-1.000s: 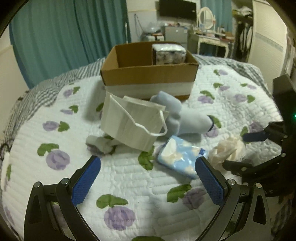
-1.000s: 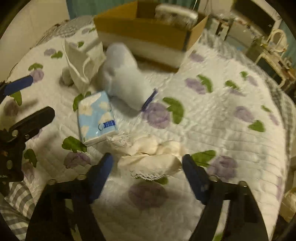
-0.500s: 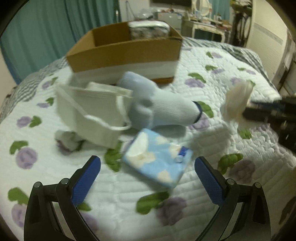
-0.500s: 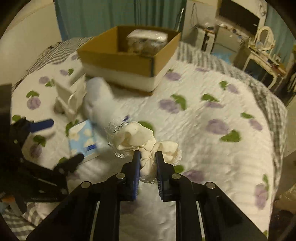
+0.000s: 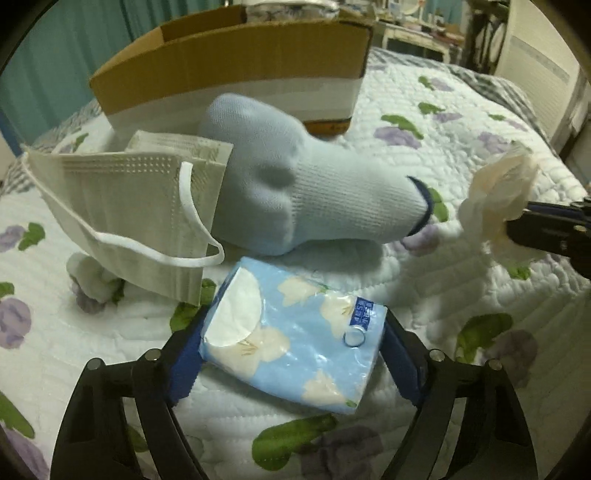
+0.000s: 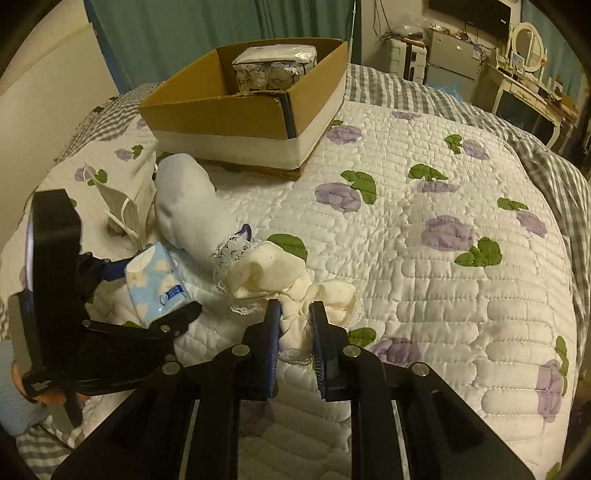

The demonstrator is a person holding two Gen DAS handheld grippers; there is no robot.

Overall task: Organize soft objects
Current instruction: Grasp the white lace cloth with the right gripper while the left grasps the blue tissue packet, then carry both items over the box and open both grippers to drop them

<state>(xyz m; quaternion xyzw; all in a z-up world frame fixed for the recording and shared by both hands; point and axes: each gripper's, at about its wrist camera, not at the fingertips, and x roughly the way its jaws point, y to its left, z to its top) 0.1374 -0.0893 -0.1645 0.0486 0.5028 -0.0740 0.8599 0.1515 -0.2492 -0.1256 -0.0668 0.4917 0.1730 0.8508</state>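
Observation:
A light blue tissue pack [image 5: 295,343] lies on the flowered quilt [image 5: 424,280], between the fingers of my left gripper [image 5: 293,326]. Its jaws are closing and the blue pads touch the pack's two sides. From the right wrist, that left gripper [image 6: 147,291] and the tissue pack [image 6: 155,284] show at the left. My right gripper [image 6: 295,321] is shut on a cream lace-trimmed cloth [image 6: 273,269], held just above the quilt. Behind lie a pale blue sock [image 5: 295,184] and a white face mask [image 5: 129,206]. The cardboard box [image 6: 221,110] stands at the back.
A wrapped patterned bundle [image 6: 275,68] sits inside the box. A small pale bundle [image 5: 92,273] pokes out under the mask. A hand [image 6: 48,397] holds the left gripper. Teal curtains [image 6: 184,33] hang behind; a dressing table [image 6: 528,92] stands far right. Open quilt [image 6: 443,258] spreads rightward.
My left gripper came down and forward over the tissue pack and narrowed around it. My right gripper closed on the cream cloth and lifted it off the quilt.

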